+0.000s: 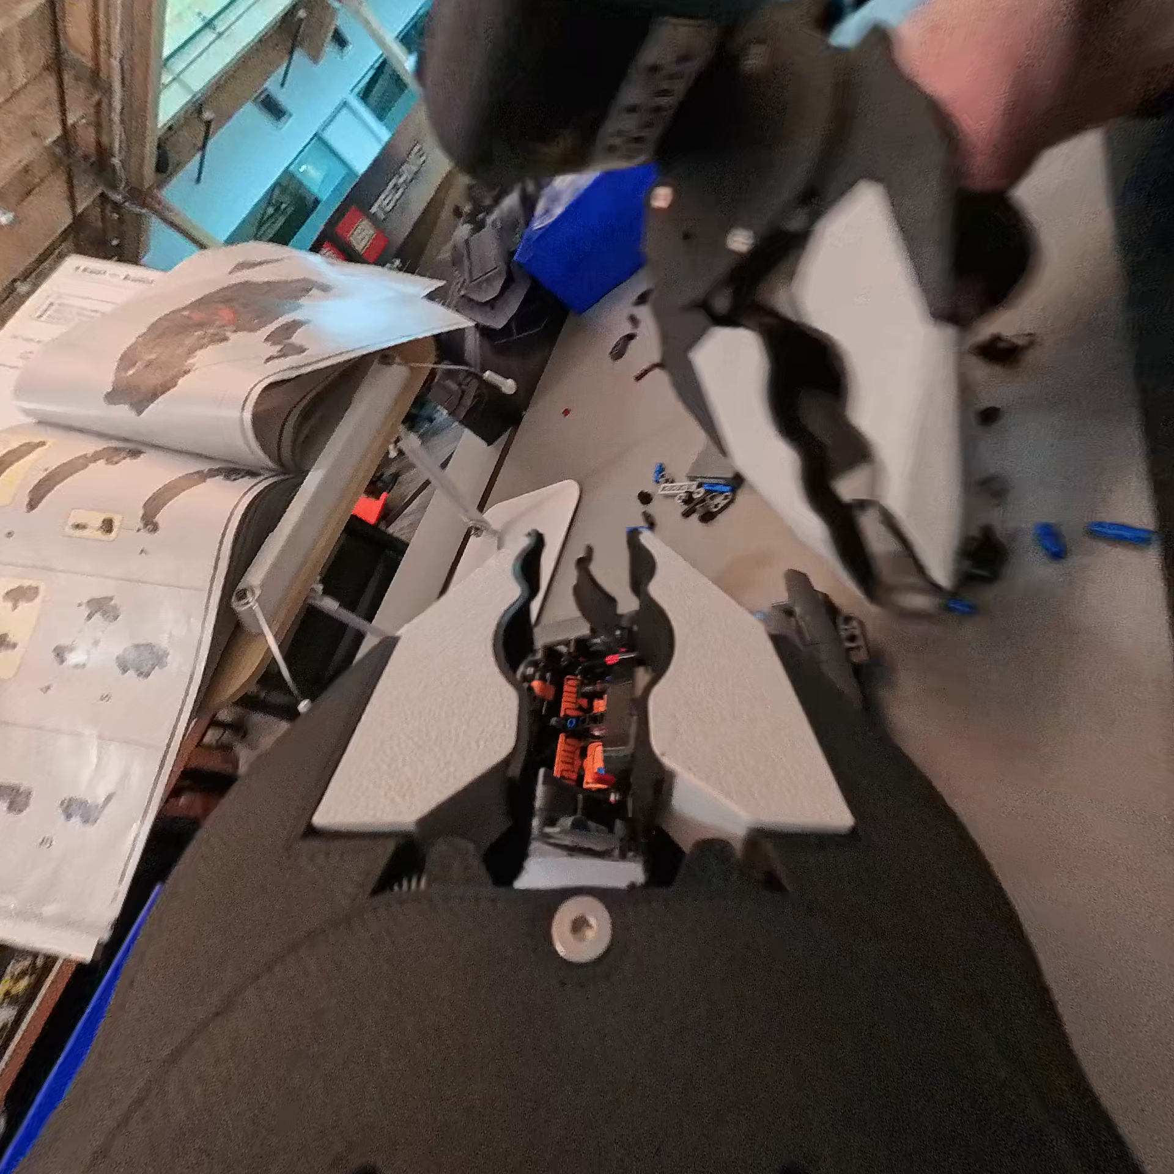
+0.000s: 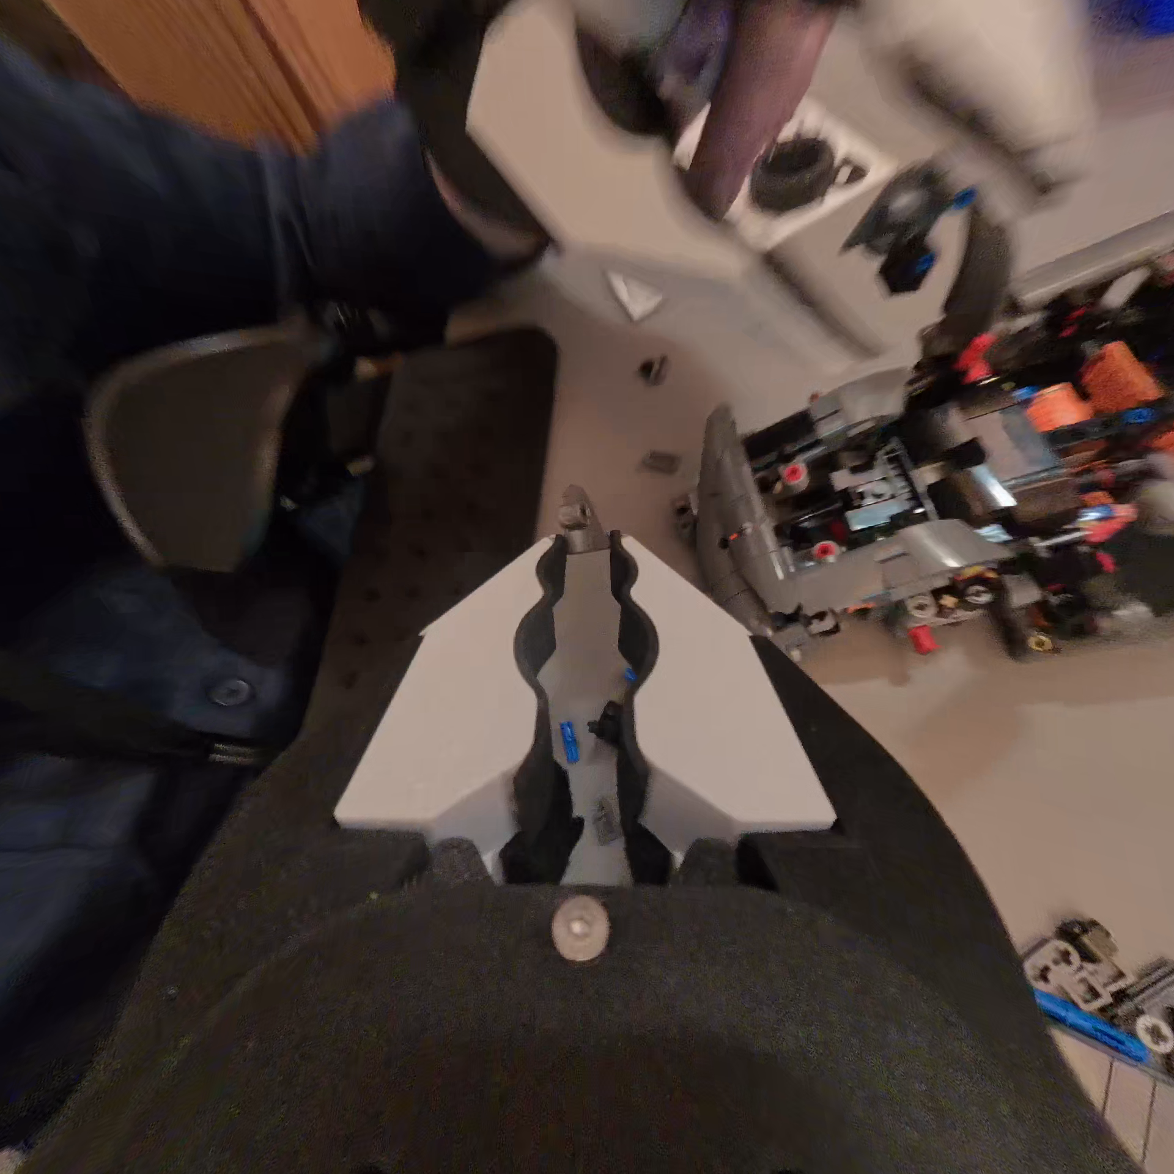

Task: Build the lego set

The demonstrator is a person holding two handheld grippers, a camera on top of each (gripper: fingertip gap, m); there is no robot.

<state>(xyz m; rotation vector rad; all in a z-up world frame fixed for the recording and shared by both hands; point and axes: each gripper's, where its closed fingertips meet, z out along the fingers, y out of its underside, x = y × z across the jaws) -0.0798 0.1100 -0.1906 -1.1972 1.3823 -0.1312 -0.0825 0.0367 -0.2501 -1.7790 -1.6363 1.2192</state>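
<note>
Table (image 2: 953,730): pale top, fills the right side of the right wrist view and the right half of the left wrist view.

Manual (image 1: 127,508): open on a stand, left side of the left wrist view, pages blurred.

Model (image 2: 921,508): grey/black lego build with orange and red bits, right of centre in the right wrist view, sitting on the table, motion-blurred. In the left wrist view the model (image 1: 581,730) shows through the gap between the left gripper's fingers, centre frame; contact unclear.

Left gripper (image 1: 584,540): fingers apart at the tips, model below/between them. Can't tell whether it's clamped on the model or just over it.

Right gripper (image 2: 584,540): fingers nearly together, pinching a small grey piece (image 2: 579,524) at the tips, centre of its own view, near the table's left edge. Also seen in the left wrist view, upper right, blurred (image 1: 915,597), tips down near the table.

Blue bin (image 1: 584,235): top centre of the left wrist view.

Loose parts: blue pins (image 1: 1118,532) at right of the left wrist view, a small black/grey/blue cluster (image 1: 695,492) at centre. Blue pin (image 2: 570,740) on the table, seen between the right fingers.
</note>
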